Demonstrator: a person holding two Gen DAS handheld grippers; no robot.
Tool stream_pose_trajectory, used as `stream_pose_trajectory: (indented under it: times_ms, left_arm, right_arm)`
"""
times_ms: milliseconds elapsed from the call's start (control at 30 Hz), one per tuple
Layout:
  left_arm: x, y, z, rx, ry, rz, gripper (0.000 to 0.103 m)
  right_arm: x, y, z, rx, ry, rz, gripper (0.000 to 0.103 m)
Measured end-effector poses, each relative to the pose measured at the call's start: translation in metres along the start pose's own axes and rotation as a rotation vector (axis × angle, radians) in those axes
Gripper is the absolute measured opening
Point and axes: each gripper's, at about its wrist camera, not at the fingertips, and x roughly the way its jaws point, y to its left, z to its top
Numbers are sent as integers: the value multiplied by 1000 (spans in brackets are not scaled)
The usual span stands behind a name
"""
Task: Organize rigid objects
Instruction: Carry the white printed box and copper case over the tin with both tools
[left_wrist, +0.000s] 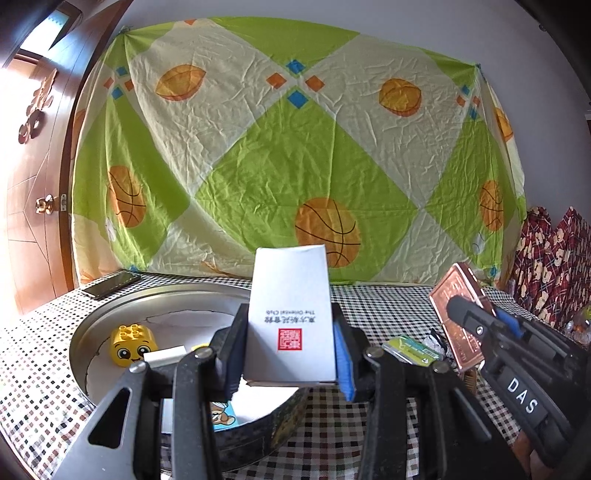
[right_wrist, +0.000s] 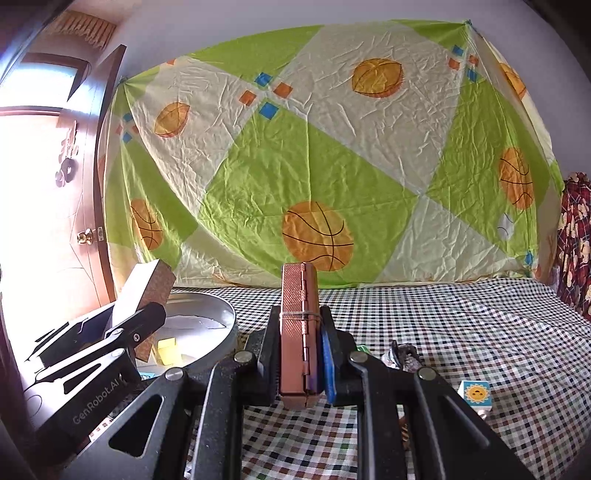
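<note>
Left wrist view: left gripper (left_wrist: 291, 354) near level, jaws clamped on upright white cardboard box (left_wrist: 290, 314) over round metal tin (left_wrist: 92, 332); right gripper (right_wrist: 301, 363) clamped on copper-coloured hinged metal case (right_wrist: 297, 332), btm edge hidden.

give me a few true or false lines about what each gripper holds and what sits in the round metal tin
1. The left gripper is shut on a tall white cardboard box with a red stamp. True.
2. The right gripper is open and empty. False: it is shut on a copper-coloured hinged metal case.
3. A yellow toy brick with a face lies inside the round metal tin. True.
4. The white box rests flat on the tin floor. False: it is held upright above the tin.
5. A dark phone lies on the checked tablecloth behind the tin. True.
</note>
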Motion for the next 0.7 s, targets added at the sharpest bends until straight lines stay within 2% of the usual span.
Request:
stream_pose_trajectory:
  times_ms: [700]
  left_arm:
    - [6, 36, 2, -49, 19, 64, 40]
  right_arm:
    - [17, 35, 1, -30, 23, 71, 20]
